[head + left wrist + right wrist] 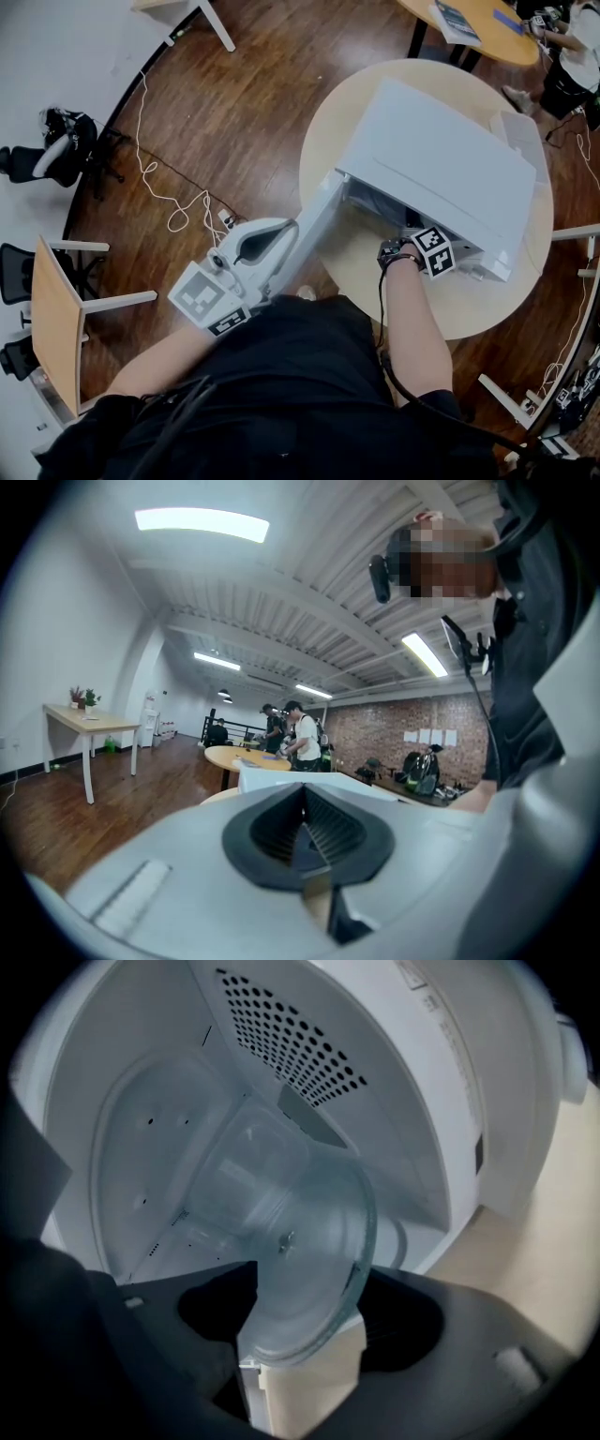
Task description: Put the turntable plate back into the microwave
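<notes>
The white microwave (441,169) stands on a round wooden table (469,314) with its door (314,225) swung open to the left. My right gripper (407,236) reaches into the opening. In the right gripper view the clear glass turntable plate (300,1241) hangs tilted at the mouth of the white cavity (141,1166). Its lower edge lies between the wide-apart jaws of the right gripper (305,1326), which is open. My left gripper (292,231) rests beside the door's outer edge. In the left gripper view the left gripper (302,841) is shut, with nothing visible between its pads.
A white box (520,131) sits on the table behind the microwave. A white cable (173,202) trails over the dark wood floor at the left. Chairs (56,319) stand at the far left, and another table (469,23) with a person is at the top right.
</notes>
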### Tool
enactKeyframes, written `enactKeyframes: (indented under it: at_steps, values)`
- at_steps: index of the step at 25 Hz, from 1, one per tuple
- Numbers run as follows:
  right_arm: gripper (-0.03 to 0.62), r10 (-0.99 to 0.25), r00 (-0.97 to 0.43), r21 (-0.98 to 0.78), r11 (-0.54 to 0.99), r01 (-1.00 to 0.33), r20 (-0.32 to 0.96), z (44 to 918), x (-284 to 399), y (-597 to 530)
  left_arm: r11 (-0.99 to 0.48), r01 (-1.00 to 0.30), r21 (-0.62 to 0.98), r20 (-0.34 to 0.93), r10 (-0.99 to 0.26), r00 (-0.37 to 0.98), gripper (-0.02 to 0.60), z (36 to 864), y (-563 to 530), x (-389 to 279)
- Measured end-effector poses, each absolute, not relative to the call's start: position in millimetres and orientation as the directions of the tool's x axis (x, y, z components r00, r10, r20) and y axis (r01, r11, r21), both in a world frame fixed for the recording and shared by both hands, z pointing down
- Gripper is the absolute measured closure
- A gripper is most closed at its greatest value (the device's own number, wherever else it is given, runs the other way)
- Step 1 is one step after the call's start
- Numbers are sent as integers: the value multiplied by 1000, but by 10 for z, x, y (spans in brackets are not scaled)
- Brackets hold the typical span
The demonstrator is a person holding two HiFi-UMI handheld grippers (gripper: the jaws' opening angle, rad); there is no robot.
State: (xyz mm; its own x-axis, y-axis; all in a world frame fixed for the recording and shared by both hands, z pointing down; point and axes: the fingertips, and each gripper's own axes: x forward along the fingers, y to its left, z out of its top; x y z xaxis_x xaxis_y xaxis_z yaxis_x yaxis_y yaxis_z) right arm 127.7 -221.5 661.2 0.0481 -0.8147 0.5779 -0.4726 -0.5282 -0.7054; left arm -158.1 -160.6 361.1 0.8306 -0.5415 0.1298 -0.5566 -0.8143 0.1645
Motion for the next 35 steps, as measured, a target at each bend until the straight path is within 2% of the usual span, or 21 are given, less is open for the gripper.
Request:
enactKeyframes:
  at_steps: [13, 22, 30, 35]
  values:
    - [260, -813, -1, -722, -516, -460, 582, 6712, 1059, -1839, -822, -552, 143, 133, -536, 833, 586, 3638, -1543, -1549]
    - [260, -831, -1, -728, -487, -482, 557, 6630, 1155, -1592, -841, -519, 150, 118, -506, 854, 586, 3665, -1439, -1392]
    - [260, -853, 23, -691, -439, -574, 522, 6317, 1305, -1286, -853, -479, 208, 94, -469, 878, 586, 3759, -1425, -1260]
    - [260, -866, 33, -704, -428, -567, 499, 6273, 1278, -1223, -842, -479, 247, 104, -468, 877, 586, 3815, -1484, -1332]
